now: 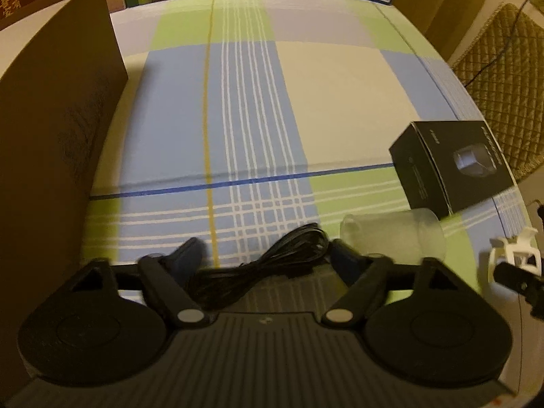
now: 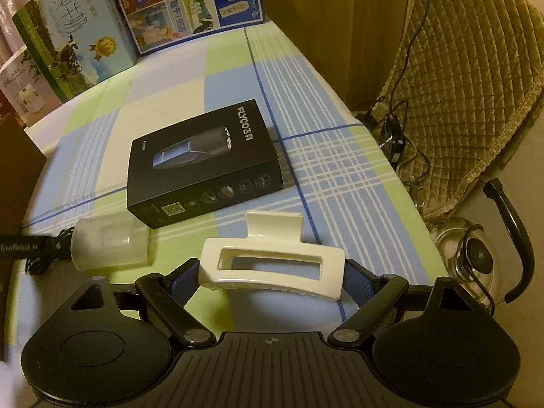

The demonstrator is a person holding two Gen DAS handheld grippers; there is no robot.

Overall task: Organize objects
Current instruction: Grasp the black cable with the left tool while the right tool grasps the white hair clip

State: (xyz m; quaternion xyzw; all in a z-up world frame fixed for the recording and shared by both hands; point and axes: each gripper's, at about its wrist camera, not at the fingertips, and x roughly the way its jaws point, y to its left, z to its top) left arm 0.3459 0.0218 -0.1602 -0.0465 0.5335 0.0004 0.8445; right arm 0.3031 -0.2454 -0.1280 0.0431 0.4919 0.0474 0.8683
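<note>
My right tongs [image 2: 272, 273] hold the white hair clip [image 2: 272, 270]. Its long axis runs crosswise, 9 to 3 o'clock, spanning the gap from one blue pad to the other, and its lever tab points to 12 o'clock. Both ends appear to touch the pads; I judge the grip firm but cannot confirm lift off the surface [image 2: 340, 156].

My left tongs [image 1: 263, 255] stand wide, with the bundle of black cord [image 1: 258, 268] lying between the fingers. The pads do not appear pressed on it, so I report them as not yet closed. The cord's long axis runs from about 7 to 1 o'clock in that view.

The frosted cup [image 1: 394, 236] lies on its side just beside my left tongs at 2 o'clock, mouth toward 9 o'clock. The black box [image 2: 204, 163] lies flat at 11 o'clock from the right tongs, its near corner just beside the cup.

Judgement: the left tongs are nearer the cord and the cup, and closing across the cord's narrow width is the relation that matters. A cardboard box [image 1: 57, 119] stands at 9 o'clock, a likely place for storage.
</note>
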